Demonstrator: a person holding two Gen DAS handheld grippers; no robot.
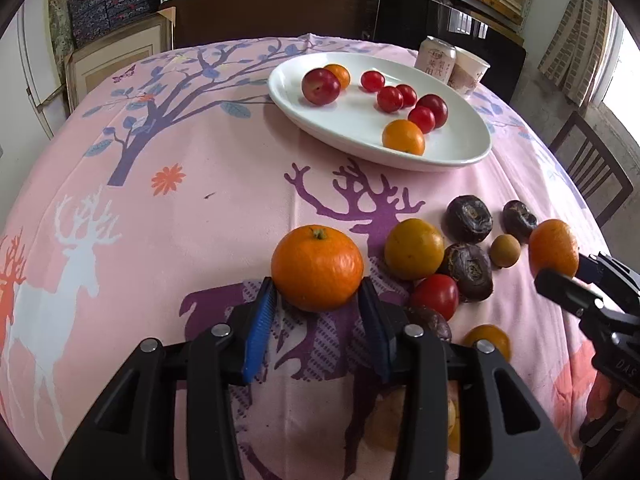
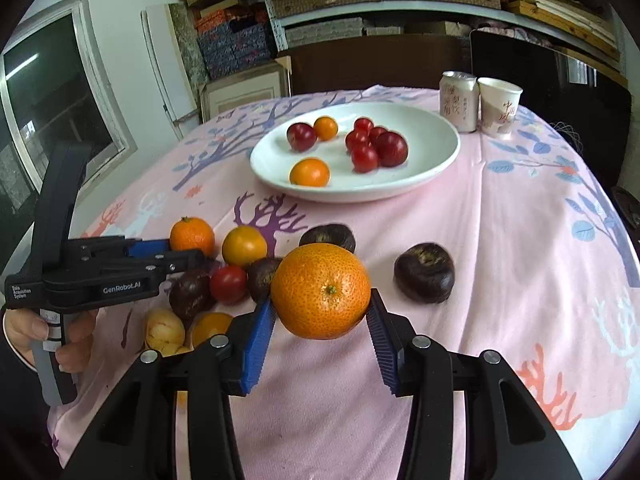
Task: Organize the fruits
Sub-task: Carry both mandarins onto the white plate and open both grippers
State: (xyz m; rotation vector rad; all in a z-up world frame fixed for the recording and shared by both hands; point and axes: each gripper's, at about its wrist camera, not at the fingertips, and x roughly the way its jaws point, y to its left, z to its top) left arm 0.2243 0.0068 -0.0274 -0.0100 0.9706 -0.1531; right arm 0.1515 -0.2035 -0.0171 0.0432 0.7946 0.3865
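Gripping a tangerine just above the worktop, the right hand-held gripper pinches its firm, light, dimpled sides; the left hand-held gripper clamps another mandarin resting on the cloth. Squeeze both gently, midway.

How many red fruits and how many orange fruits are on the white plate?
On the white plate:
red fruits: 6
orange fruits: 2
Total: 8
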